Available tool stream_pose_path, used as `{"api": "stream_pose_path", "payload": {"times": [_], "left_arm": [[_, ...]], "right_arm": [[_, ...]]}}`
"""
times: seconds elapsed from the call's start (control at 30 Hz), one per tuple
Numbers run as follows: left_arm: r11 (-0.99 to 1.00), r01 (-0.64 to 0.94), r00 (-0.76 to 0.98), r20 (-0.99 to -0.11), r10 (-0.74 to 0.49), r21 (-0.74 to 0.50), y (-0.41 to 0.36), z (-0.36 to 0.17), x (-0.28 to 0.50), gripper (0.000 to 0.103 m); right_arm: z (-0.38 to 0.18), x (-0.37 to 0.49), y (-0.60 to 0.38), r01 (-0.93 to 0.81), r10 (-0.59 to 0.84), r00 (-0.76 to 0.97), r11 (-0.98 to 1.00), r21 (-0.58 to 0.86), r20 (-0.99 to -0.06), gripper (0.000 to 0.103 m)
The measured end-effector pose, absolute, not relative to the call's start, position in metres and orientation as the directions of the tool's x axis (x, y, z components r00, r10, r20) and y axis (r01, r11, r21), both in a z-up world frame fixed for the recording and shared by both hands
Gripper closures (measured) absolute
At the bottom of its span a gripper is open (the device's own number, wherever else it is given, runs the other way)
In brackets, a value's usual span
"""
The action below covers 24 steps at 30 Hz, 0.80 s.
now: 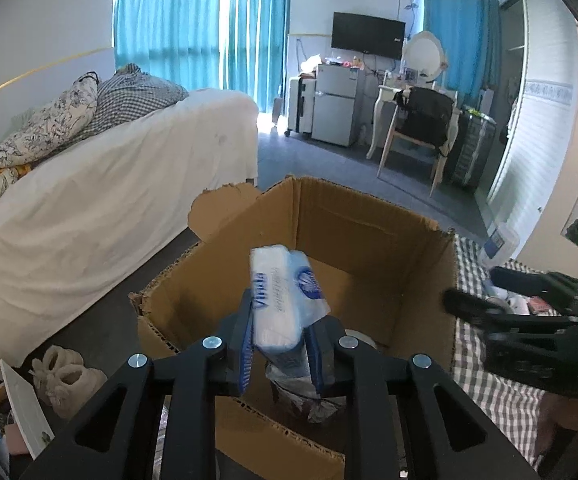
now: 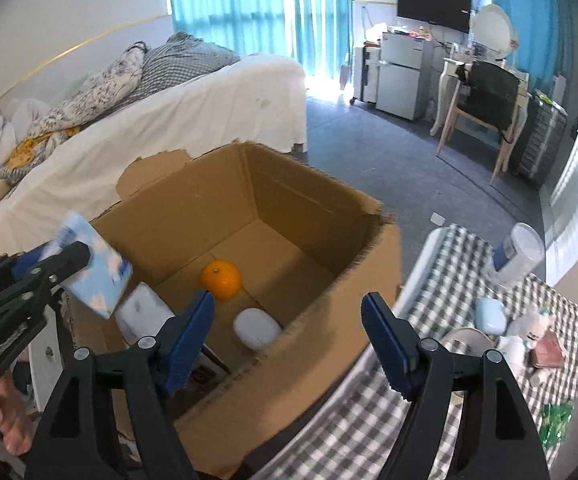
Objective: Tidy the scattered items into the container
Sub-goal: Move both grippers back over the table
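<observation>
- The left tool (image 1: 279,344) hung over the open cardboard box (image 1: 369,224), a blue-and-white tissue pack (image 1: 285,300) standing between its blue pads. Motion blur kept me from telling whether the pads pressed the pack or had let go.
- In the right wrist view the same pack (image 2: 97,272) appeared blurred above the box's near left corner, its lower end past the left tool (image 2: 65,260).
- The right tool (image 2: 289,336) stood wide apart with nothing between its pads, over the box's near wall (image 2: 289,360).
- Inside the box lay an orange (image 2: 221,279), a white rounded object (image 2: 257,328) too plain to identify, and a white packet (image 2: 145,312) partly hidden behind a pad.
- The checked table (image 2: 429,280) beside the box carried a clear bottle (image 2: 519,256) and small items too blurred to name.
- A hand (image 2: 1,420) was cut off at the frame's lower left edge.
</observation>
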<state>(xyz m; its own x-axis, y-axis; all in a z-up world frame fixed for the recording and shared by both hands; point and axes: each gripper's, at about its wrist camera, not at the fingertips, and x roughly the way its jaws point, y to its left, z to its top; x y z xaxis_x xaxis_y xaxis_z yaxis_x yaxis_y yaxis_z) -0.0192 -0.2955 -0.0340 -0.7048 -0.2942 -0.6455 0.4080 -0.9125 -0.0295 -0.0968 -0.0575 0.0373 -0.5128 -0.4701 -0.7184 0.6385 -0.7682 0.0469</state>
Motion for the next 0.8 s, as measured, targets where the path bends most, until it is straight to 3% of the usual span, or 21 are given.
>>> {"api": "stream_pose_path", "payload": {"times": [0.03, 0.07, 0.3, 0.47, 0.6, 0.73, 0.8], "left_arm": [[-0.911, 0.412, -0.702, -0.646, -0.299, -0.026, -0.294, -0.035, -0.021, 0.054], [-0.91, 0.413, -0.706, -0.64, -0.302, -0.026, -0.292, -0.035, -0.023, 0.044], [-0.915, 0.403, -0.718, -0.623, -0.309, -0.011, -0.281, -0.03, -0.031, 0.044], [-0.929, 0.37, -0.748, -0.596, -0.291, -0.011, -0.26, -0.021, -0.031, 0.022], [-0.943, 0.332, -0.771, -0.579, -0.267, -0.008, -0.236, -0.014, -0.035, 0.016], [-0.96, 0.28, -0.792, -0.567, -0.229, -0.003, -0.204, -0.01, -0.042, 0.0], [-0.966, 0.259, -0.796, -0.564, -0.221, 0.013, -0.184, -0.011, -0.049, 0.0]], "right_arm": [[0.039, -0.098, -0.053, 0.633, -0.469, -0.517, -0.773, 0.049, -0.716, 0.027], [0.04, -0.099, -0.049, 0.627, -0.468, -0.522, -0.777, 0.051, -0.714, 0.027], [0.042, -0.105, -0.026, 0.602, -0.468, -0.531, -0.795, 0.074, -0.706, 0.027], [0.045, -0.106, -0.003, 0.58, -0.461, -0.553, -0.811, 0.077, -0.694, 0.026], [0.049, -0.108, 0.026, 0.541, -0.435, -0.582, -0.838, 0.072, -0.687, 0.026], [0.053, -0.111, 0.07, 0.475, -0.382, -0.623, -0.878, 0.057, -0.682, 0.022], [0.055, -0.111, 0.093, 0.438, -0.354, -0.641, -0.897, 0.054, -0.681, 0.02]]}}
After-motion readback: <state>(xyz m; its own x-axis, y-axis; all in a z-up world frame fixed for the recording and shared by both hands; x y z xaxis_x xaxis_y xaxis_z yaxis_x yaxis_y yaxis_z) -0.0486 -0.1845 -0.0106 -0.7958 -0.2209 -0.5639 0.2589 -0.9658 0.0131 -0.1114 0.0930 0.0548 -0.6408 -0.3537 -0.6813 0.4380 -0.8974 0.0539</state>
